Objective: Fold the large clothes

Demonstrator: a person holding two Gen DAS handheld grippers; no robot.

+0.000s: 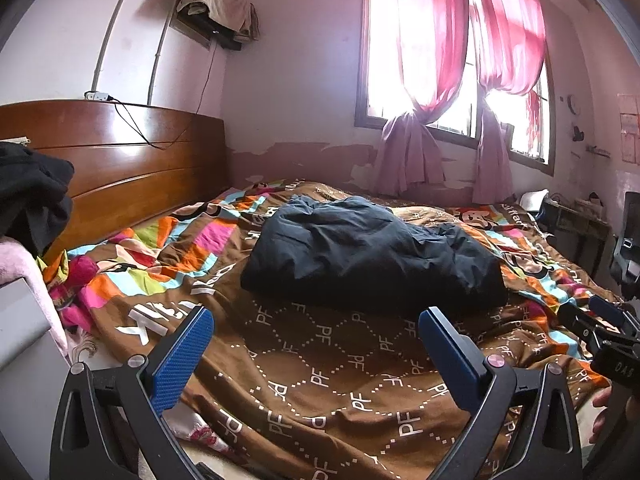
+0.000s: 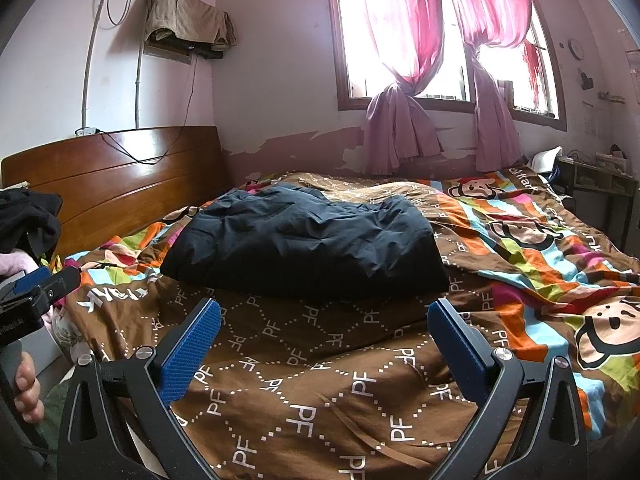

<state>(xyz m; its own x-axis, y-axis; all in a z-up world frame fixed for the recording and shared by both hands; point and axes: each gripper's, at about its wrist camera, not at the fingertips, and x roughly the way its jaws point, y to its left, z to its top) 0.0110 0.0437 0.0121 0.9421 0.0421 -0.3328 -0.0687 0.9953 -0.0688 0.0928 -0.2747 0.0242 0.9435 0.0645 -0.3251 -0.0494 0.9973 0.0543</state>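
While both jaws gape empty, dark folded garment [image 1: 372,252] on bedspread [image 1: 320,376], long axis left-right.

Left tool [image 1: 316,340] and right tool [image 2: 324,332] both spread wide, holding nothing.

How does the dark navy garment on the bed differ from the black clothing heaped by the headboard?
The dark navy garment lies spread in a broad, fairly flat bundle mid-bed on the patterned brown quilt; the black clothing heap sits bunched at the left edge, partly cut off. The navy garment looks bluish, the heap near black. Both are dark, wrinkled fabric, and neither is held by a hand-held gripper.
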